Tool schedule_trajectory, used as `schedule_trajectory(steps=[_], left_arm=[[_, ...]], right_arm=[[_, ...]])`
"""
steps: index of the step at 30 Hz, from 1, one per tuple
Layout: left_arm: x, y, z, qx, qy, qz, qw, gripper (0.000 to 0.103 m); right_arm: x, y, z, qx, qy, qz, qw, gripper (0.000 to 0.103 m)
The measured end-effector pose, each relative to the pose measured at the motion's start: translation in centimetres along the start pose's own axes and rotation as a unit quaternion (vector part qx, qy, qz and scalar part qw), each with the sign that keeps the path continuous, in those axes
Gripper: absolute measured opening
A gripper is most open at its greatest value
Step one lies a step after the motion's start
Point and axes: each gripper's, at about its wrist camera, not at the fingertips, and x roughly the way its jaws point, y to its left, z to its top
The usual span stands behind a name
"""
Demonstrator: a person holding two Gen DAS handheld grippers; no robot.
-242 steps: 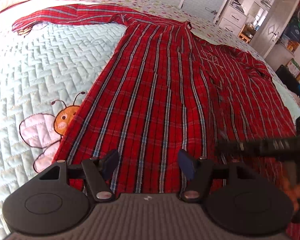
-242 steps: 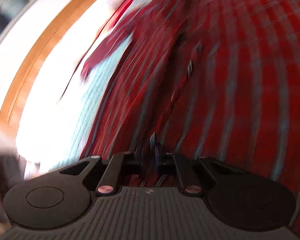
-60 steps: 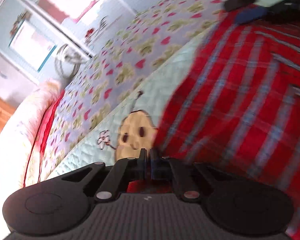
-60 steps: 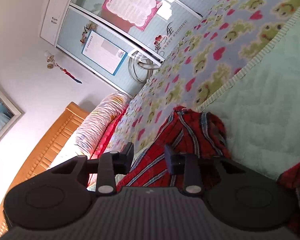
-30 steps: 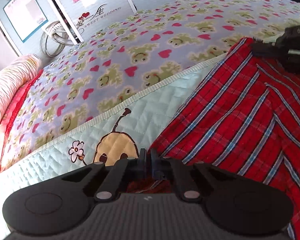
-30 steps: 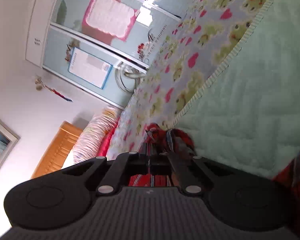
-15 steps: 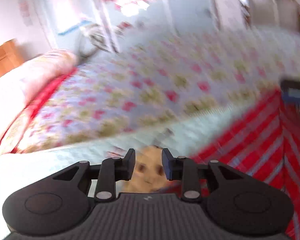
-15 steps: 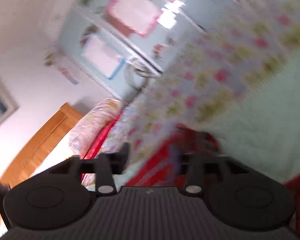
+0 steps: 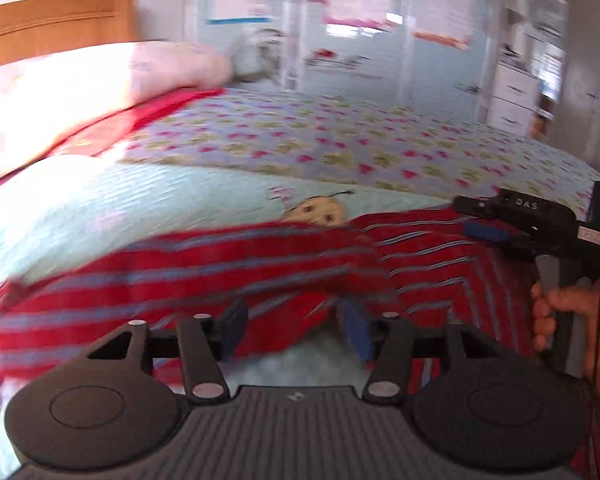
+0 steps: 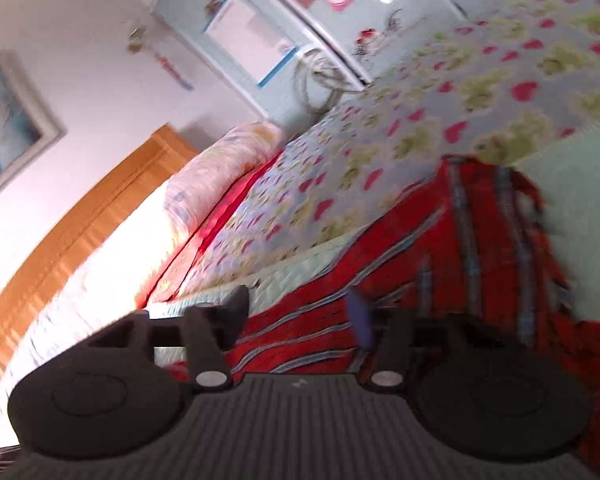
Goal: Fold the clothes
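So both grippers have just let go: a second ago each was pinched shut on the red plaid shirt (image 9: pixel 228 264), and now the left gripper (image 9: pixel 294 330) has its jaws spread apart, having just been opening, with only cloth lying behind the gap and nothing pressed between the fingers (image 9: pixel 354 330). Same story for the right gripper (image 10: pixel 298 314), jaws apart and nothing gripped; it opened a touch sooner and now sits that way. In the left view you can also see the right gripper (image 9: pixel 488 222) hovering by the far edge of the shirt, with the person's hand (image 9: pixel 560 320) wrapped around its handle. My read is that one fold has just been laid down and released, so the next bit is probably picking a new edge to grab. The shirt itself lies on the bed (image 9: pixel 100 208), on the pale green quilted cover, partly over the little cartoon face. It looks bunched and doubled over with a long band of fabric running across, though the blur makes it hard to say how neat that fold really is.
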Motion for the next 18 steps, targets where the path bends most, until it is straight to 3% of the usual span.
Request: schedule_trajectory(steps=[3, 5, 7, 12, 14, 16, 18], left_arm=[[-2.8, 3.9, 0.2, -0.055, -0.033, 0.083, 0.9944, 0.063], [-4.7, 7.9, 0.8, -0.103, -0.057, 0.149, 0.9818, 0.079], [-6.2, 12.3, 1.3, -0.145, -0.074, 0.212, 0.9635, 0.080], [-6.0, 20.8, 2.4, -0.199, -0.050, 0.277, 0.9388, 0.074], [-5.9, 20.9, 1.9, -0.218, -0.039, 0.258, 0.9403, 0.074], [-5.6, 18.8, 1.1, -0.233, -0.031, 0.202, 0.9508, 0.074], [-4.8, 14.4, 0.1, -0.226, -0.020, 0.119, 0.9667, 0.073]], right_arm=[[0.6, 0.0, 0.3, 0.000, 0.007, 0.005, 1.000, 0.056], [0.6, -0.5, 0.1, 0.010, 0.007, 0.011, 1.000, 0.056], [0.9, -0.4, 0.1, 0.013, 0.007, 0.014, 1.000, 0.056], [0.8, -0.5, 0.1, 0.015, 0.008, 0.017, 1.000, 0.056], [0.8, -0.5, 0.0, 0.015, 0.008, 0.017, 1.000, 0.056], [0.9, -0.4, -0.1, 0.012, 0.008, 0.016, 1.000, 0.057], [0.9, -0.3, -0.1, 0.009, 0.009, 0.016, 1.000, 0.058]])
